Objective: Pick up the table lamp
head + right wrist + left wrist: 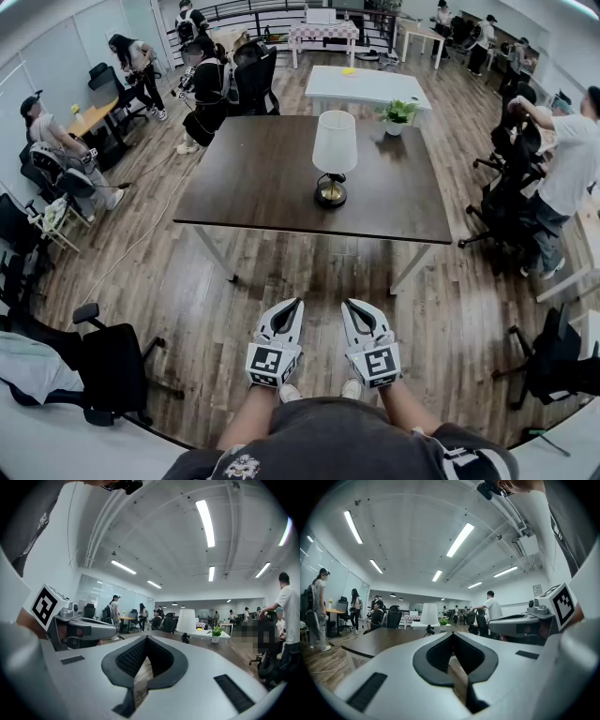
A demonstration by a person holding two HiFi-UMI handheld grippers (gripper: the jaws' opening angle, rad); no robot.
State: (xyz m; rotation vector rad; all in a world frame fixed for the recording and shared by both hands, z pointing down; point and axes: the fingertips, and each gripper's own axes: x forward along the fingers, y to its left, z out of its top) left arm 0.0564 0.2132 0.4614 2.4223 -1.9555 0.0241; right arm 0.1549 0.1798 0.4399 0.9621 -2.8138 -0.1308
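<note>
Both white two-jaw grippers, my left one (296,302) and my right one (348,303), are side by side near me, above the brown wooden floor (309,272). Their jaws are closed together and grip nothing. The white-shaded table lamp with a round brass base (333,155) stands upright on the dark brown rectangular table (253,178), a little right of its middle, well apart from both grippers.

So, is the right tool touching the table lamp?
Apart. The head view shows the right tool over the wooden floor, well short of the dark table where the table lamp stands.
</note>
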